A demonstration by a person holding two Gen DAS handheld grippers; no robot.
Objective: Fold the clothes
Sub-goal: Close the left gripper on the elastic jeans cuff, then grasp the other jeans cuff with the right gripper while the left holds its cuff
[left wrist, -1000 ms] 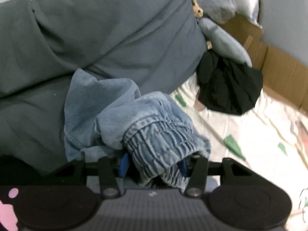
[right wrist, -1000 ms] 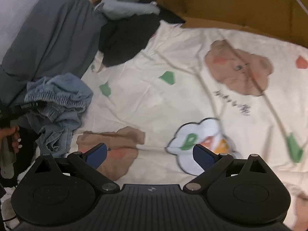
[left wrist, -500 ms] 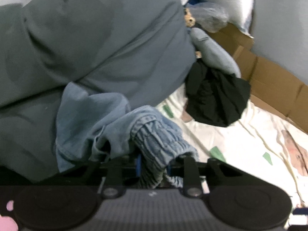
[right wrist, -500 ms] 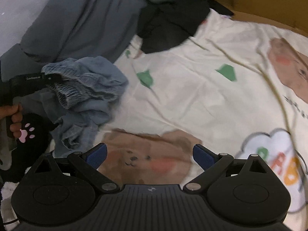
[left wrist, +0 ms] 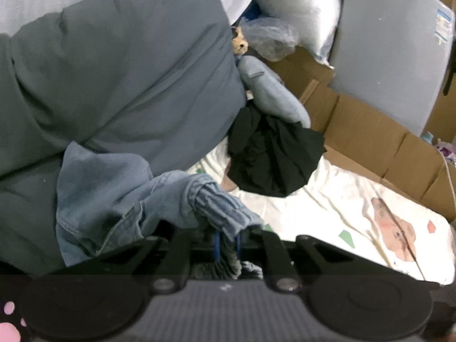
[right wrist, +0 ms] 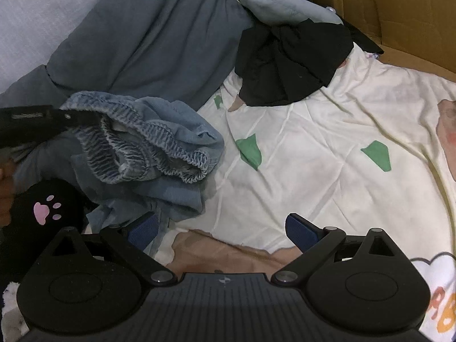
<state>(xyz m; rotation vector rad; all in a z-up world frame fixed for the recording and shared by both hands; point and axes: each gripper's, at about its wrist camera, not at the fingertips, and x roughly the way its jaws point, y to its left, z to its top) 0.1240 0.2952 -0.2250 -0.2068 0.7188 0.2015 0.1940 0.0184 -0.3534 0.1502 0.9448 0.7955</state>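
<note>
Left wrist view: we are closing the left gripper [left wrist: 227, 240] on the denim shorts [left wrist: 148, 199]' waistband; the right gripper [right wrist: 222, 229], gaping empty, needs the opposite side.

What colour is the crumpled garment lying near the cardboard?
Black, plain with no pattern: the crumpled garment shows best in the right wrist view.

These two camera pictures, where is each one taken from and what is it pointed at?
Left wrist view: sits on the left gripper, looking down along its fingers, whose jaws are closing on the waistband of the denim pants; no hand shows.
Right wrist view: sits on the right gripper, open over the printed bedsheet; the left gripper and a hand's edge show at left.
Shared: denim pants, black garment, grey duvet, bedsheet.
</note>
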